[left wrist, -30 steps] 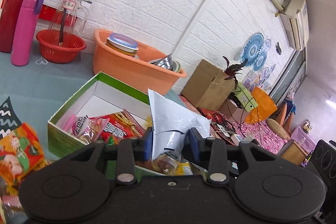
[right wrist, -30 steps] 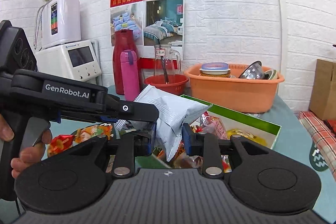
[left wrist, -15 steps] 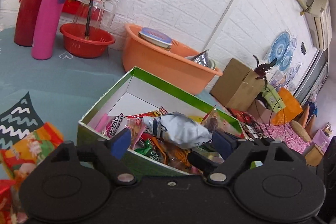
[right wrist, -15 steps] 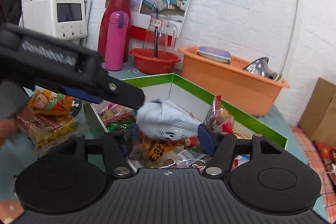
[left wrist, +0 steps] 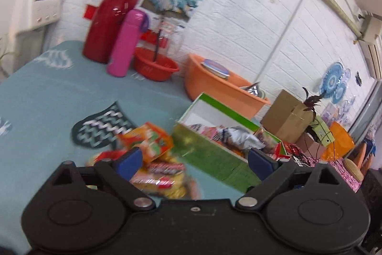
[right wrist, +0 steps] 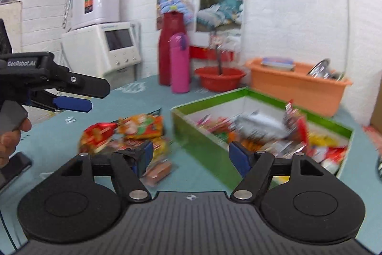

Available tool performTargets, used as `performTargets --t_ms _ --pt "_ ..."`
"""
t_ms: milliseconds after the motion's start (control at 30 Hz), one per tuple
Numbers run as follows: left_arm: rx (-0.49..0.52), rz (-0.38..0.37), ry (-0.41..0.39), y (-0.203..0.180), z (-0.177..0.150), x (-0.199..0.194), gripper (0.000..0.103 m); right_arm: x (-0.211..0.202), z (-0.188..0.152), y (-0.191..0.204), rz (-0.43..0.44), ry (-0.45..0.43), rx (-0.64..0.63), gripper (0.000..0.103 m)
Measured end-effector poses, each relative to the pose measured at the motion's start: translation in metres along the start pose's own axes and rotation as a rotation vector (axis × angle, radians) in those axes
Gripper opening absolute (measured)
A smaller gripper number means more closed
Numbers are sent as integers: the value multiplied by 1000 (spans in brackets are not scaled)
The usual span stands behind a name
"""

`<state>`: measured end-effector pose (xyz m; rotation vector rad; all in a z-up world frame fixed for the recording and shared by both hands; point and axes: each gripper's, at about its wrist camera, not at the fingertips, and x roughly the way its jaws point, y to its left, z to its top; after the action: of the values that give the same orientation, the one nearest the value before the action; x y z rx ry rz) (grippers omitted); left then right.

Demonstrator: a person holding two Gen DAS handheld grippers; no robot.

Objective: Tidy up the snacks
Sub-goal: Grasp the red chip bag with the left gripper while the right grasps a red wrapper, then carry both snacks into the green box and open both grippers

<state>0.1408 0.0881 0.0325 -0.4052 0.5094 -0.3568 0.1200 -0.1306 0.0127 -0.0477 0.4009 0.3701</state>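
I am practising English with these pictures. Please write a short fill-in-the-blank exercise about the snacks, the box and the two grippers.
1. The silver snack bag lies inside the ____ box.
2. Both the left gripper and the right gripper have their jaws ____.
3. The loose snack packets lie on the ____ tablecloth.
4. The pink bottle stands in front of the ____ flask.

Missing words: green; open; teal; red
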Motion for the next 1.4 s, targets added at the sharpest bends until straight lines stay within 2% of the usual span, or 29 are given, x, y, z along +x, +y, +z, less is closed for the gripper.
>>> performTargets --t_ms 167,300,367,467,533,667,733,833,867,900,933,967,1067,1200,1400 --pt "-41 56 -7 26 -13 -23 103 38 -11 27 53 115 -8 103" --pt "-67 104 -4 46 -12 -29 103 60 -10 39 63 143 0 103" --pt "-80 113 -6 55 -9 -27 103 64 -7 42 102 140 36 103" --pt "-127 88 6 72 -4 -19 103 65 -2 53 224 143 85 103" --pt "-169 61 28 82 -1 -8 103 65 -1 68 279 138 61 103" --pt "-224 21 94 96 0 15 103 75 0 99 308 143 -4 102" --pt "-225 16 114 98 -1 23 103 87 2 108 315 166 -6 88" --pt "-195 52 136 99 -3 33 103 101 3 116 298 175 -13 84" --pt "-186 62 162 100 -5 38 77 106 2 119 269 169 -22 77" --pt "-187 67 156 101 -7 39 79 109 2 119 262 162 -28 71" --pt "-185 70 150 100 -8 38 78 110 2 119 277 165 -22 56" --pt "-171 75 149 96 -10 36 78 108 2 119 279 171 -5 52" --pt "-140 94 142 84 -14 27 78 99 0 120 275 166 -41 44" --pt "-139 88 110 66 -15 11 77 77 0 118 284 134 -61 44" --pt "-57 74 33 17 4 -6 77 43 15 106 280 14 -60 43"
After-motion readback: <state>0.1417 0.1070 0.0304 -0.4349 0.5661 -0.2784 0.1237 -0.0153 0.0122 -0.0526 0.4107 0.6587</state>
